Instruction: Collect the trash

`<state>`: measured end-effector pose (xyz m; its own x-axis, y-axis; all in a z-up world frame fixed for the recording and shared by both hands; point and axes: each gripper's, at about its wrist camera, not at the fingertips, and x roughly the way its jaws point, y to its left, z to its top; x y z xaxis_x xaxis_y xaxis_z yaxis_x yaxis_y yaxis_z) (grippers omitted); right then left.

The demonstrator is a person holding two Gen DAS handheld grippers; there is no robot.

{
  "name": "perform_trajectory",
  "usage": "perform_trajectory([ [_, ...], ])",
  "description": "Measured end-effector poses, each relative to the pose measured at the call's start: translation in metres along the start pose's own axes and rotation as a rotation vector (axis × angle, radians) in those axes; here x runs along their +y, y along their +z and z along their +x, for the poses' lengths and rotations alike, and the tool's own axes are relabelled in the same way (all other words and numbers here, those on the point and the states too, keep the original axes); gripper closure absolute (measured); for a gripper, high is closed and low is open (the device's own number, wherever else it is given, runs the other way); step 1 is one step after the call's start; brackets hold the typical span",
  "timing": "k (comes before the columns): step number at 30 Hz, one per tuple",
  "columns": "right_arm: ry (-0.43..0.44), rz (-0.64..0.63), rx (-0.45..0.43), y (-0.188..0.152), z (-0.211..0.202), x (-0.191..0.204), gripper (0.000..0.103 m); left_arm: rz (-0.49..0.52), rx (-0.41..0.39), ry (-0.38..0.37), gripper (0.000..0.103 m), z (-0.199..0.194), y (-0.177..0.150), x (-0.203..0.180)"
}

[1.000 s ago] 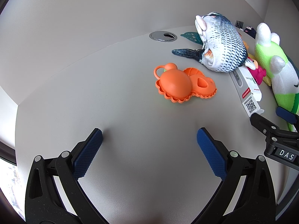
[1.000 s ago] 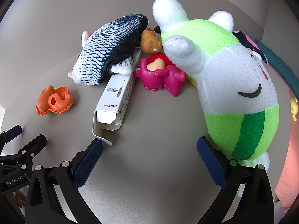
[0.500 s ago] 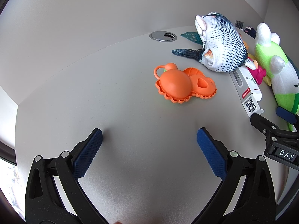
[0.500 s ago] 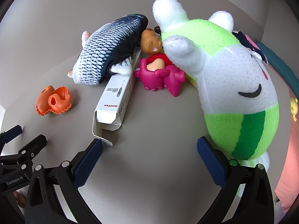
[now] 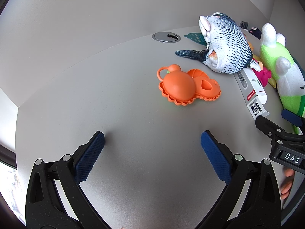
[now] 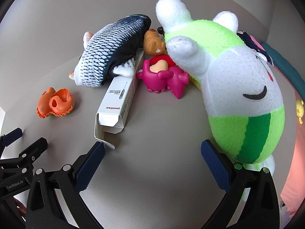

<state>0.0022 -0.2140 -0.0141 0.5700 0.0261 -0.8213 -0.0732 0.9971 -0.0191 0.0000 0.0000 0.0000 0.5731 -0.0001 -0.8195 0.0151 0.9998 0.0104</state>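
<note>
A long white thermometer box (image 6: 118, 97) with an open end flap lies on the grey table, its far end tucked under a plush fish (image 6: 112, 51). The box (image 5: 251, 89) also shows at the right of the left wrist view. My right gripper (image 6: 152, 150) is open, its left fingertip just in front of the box's open flap. My left gripper (image 5: 152, 141) is open over bare table, well short of an orange plastic toy (image 5: 183, 85). Nothing sits between either pair of fingers.
A big green-and-white plush animal (image 6: 234, 87) lies right of the box, against my right gripper's right finger. A pink toy figure (image 6: 162, 76) and a brown figure (image 6: 152, 42) sit between plush and box. A cable grommet (image 5: 165, 37) sits at the table's back.
</note>
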Motion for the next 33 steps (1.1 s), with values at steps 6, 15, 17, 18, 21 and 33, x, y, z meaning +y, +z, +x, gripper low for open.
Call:
perform_trajectory([
  [6,0.0,0.0,0.0,0.0,0.0,0.0,0.002,0.0,0.0,0.0,0.005,0.0,0.0,0.0],
  [15,0.0,0.0,0.0,0.0,0.0,0.0,0.002,-0.001,0.0,0.003,0.005,0.0,0.0,0.0],
  [17,0.001,0.001,-0.001,0.0,0.0,-0.001,0.002,-0.002,-0.001,0.002,0.005,0.001,0.0,0.0],
  [18,0.003,0.001,-0.001,0.0,-0.001,-0.001,0.002,0.0,-0.001,0.003,0.005,0.001,0.0,0.0],
  [21,0.014,-0.005,0.004,-0.002,-0.003,0.0,0.002,0.007,0.011,-0.006,0.005,-0.002,0.001,0.0],
  [33,0.124,-0.059,-0.06,0.006,-0.081,-0.01,0.002,0.014,-0.065,-0.052,0.005,-0.052,0.029,-0.01],
])
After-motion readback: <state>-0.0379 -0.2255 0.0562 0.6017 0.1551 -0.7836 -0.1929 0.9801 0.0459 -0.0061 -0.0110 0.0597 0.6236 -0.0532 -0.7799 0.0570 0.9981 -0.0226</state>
